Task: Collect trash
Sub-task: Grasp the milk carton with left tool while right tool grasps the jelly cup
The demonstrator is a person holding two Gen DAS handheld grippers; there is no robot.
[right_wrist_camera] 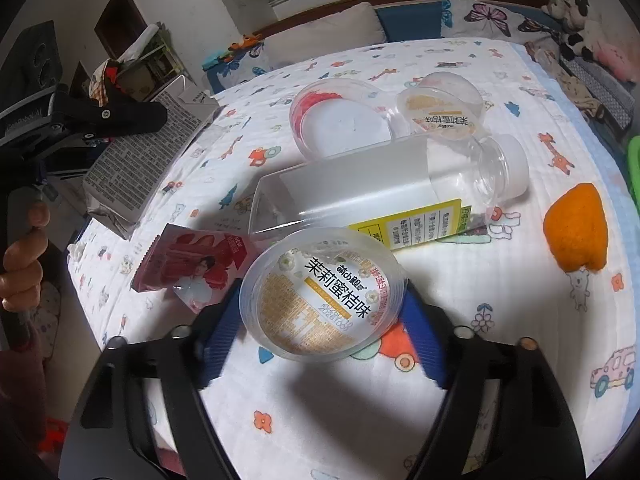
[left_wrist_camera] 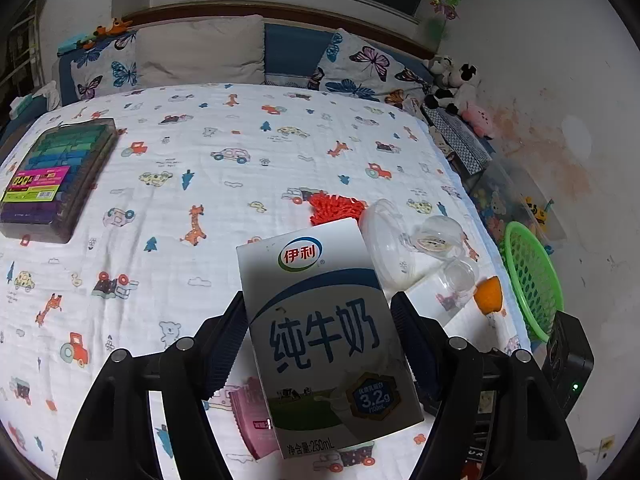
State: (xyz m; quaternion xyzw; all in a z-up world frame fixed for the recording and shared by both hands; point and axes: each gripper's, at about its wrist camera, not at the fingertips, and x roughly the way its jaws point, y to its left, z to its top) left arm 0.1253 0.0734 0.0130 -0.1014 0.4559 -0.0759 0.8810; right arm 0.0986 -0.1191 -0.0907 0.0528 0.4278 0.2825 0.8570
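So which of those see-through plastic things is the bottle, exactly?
Start at the bed's white cartoon-print sheet. In the trash pile at its middle lies the clear square-sided plastic bottle on its side, between round clear cups. Only it is long, with a yellow label and a white cap.

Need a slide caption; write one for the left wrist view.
Left gripper holds a milk carton above the bed, green basket at right.
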